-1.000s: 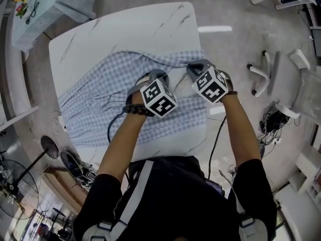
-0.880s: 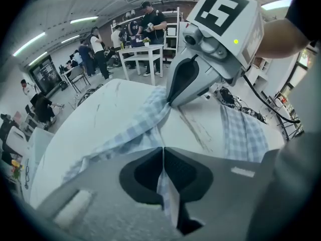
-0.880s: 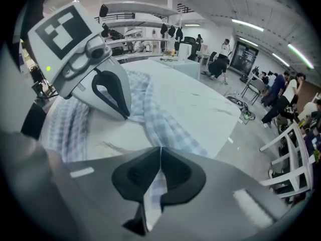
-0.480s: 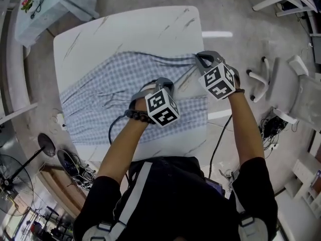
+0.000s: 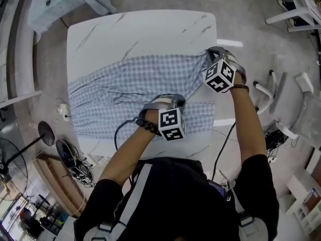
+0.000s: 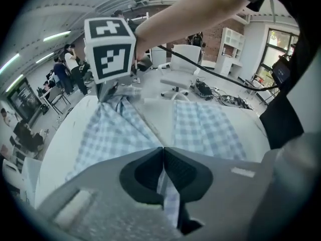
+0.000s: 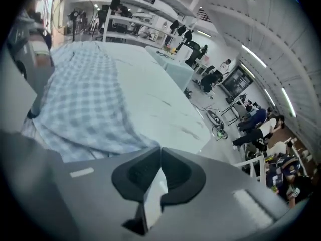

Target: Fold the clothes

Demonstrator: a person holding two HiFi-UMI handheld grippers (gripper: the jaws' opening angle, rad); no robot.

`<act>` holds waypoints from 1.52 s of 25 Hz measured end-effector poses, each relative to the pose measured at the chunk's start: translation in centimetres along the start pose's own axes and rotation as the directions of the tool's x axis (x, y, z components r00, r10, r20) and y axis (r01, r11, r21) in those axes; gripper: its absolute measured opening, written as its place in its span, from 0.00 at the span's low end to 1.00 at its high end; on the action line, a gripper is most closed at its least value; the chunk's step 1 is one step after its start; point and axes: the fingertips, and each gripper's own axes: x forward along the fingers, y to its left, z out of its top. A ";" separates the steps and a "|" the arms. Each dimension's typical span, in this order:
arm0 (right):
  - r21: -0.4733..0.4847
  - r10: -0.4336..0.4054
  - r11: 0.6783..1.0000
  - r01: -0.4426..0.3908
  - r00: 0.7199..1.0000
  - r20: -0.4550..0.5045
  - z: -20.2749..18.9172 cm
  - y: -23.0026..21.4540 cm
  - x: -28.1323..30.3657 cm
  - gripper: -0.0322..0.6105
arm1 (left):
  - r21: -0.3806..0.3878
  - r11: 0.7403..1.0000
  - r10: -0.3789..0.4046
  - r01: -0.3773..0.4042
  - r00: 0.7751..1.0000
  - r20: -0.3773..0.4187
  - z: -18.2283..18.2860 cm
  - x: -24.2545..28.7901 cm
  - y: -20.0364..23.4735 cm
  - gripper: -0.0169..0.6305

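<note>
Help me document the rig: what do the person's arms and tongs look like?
Both the left tongs and right tongs are grey with black pads, each topped by a white cube bearing black square markers. Black cables hang from them. Short black sleeves; beaded bracelet.

The garment [image 5: 125, 84] lies on the tabletop [image 5: 150, 29], spread out to the left of both hand-held grippers. The left hand-held gripper [image 5: 173, 101] sits over the garment's near edge, with a fold of cloth between its jaws. The right hand-held gripper [image 5: 211, 52] is beyond it and to its right, at the garment's far right corner by the tabletop's right edge, also with cloth between its jaws. More tabletop stretches beyond both. On the floor, a chair base [image 5: 265, 89] stands right of the right hand-held gripper. A fan [image 5: 7, 159] stands well to the left of the left one.
</note>
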 end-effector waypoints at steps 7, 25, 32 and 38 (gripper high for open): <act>0.054 0.010 0.998 -0.014 0.997 0.072 0.6 0.7 -0.5 0.21 | -0.035 0.998 0.049 -0.050 0.999 -0.011 0.2 -0.1 1.3 0.16; 0.313 0.055 0.945 -0.093 0.990 0.127 -7.6 4.2 -7.4 0.24 | -0.027 0.983 0.182 -0.183 0.983 -0.040 7.3 4.1 5.3 0.24; 0.347 0.145 0.915 -0.207 0.970 0.196 -7.0 6.7 -7.5 0.24 | -0.046 0.982 0.179 -0.183 0.980 -0.084 6.9 5.4 5.9 0.24; 0.353 0.179 0.906 -0.233 0.967 0.179 -7.6 7.0 -6.4 0.13 | -0.071 0.986 0.143 -0.148 0.987 -0.076 6.8 5.7 5.7 0.20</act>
